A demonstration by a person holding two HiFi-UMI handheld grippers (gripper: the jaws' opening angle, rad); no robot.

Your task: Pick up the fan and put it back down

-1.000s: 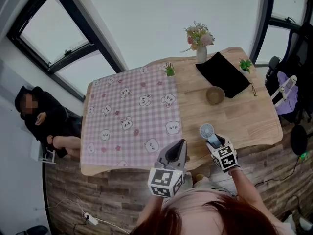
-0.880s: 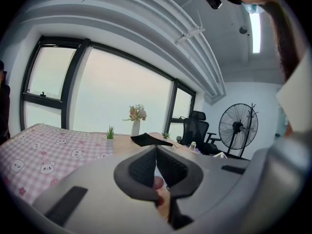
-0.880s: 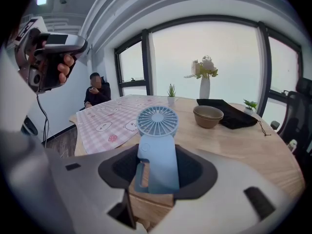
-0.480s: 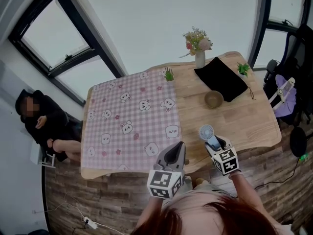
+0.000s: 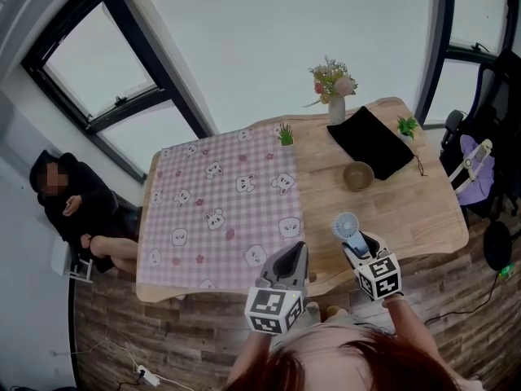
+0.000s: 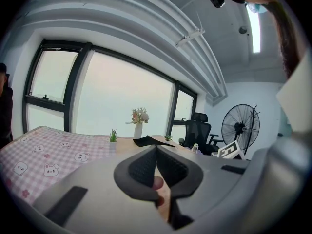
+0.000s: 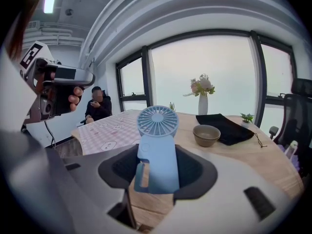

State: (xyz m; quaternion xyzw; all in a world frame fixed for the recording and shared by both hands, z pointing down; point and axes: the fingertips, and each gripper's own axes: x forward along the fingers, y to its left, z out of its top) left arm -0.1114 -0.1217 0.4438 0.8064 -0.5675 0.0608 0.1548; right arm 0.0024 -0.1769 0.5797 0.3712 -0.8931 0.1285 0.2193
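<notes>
My right gripper [image 5: 353, 239] is shut on the handle of a light blue hand-held fan [image 5: 346, 226], which it holds above the near edge of the wooden table [image 5: 423, 206]. In the right gripper view the fan [image 7: 157, 152] stands upright between the jaws of the right gripper [image 7: 158, 156], its round grille on top. My left gripper [image 5: 294, 253] hovers over the table's front edge, next to the pink checked cloth [image 5: 220, 206]. The left gripper [image 6: 156, 156] has its pads pressed together with nothing between them.
A tan bowl [image 5: 358, 175], a black pouch [image 5: 370, 142], a vase of flowers [image 5: 335, 96] and two small green plants [image 5: 285, 134] [image 5: 406, 126] stand on the far half of the table. A person [image 5: 69, 206] sits at the left. A floor fan [image 6: 240, 127] and an office chair [image 6: 199, 129] stand at the right.
My right gripper has risen with the fan in it, and the fan's head now stands higher above the tabletop. The left gripper has kept its place.
</notes>
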